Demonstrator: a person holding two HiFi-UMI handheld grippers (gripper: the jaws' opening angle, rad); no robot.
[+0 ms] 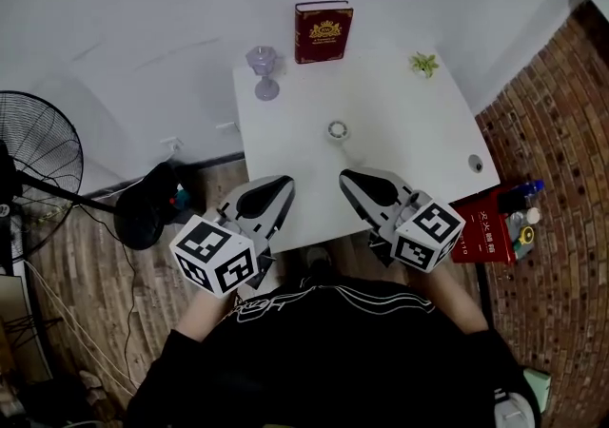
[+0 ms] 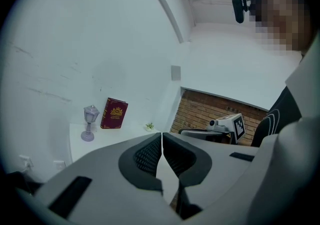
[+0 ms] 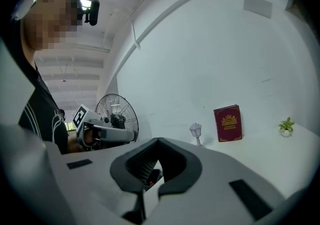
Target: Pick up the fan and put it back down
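1. Person, black top with white stripes (image 1: 324, 340), nearest the camera at the table's near edge.
2. Left claw (image 1: 279, 186): held over the table's near edge and pointing toward the wall. Jaws closed together with nothing between them. Marker cube (image 1: 214, 255) at its rear.
3. Right claw (image 1: 352, 177): beside the left one and apart from it, also over the near edge. Jaws closed together and empty. Marker cube (image 1: 428, 231) at its rear.
4. Table (image 1: 409, 131): white, square, with its far side against a white wall.
5. Small round white item (image 1: 337, 129): at mid-table, just beyond the two claws and touched by neither. Too small to tell what it is.
6. Small grey disc (image 1: 475, 164): near the table's right edge.
7. Lilac lantern ornament (image 1: 264, 69): upright on a stem at the far left of the table.
8. Small potted plant (image 1: 424, 63): at the far right of the table.
9. Red book (image 1: 324, 31): upright at the back of the table, with a gold emblem on its cover.
10. Fan (image 1: 29, 160): black wire-cage pedestal type. It stands on the brick-pattern floor (image 1: 561, 131), left of the table and well apart from both claws, its dark base (image 1: 147, 212) near the table's left corner.
11. Red box (image 1: 485, 226) and small bottles (image 1: 525, 196): on the floor to the right of the table.
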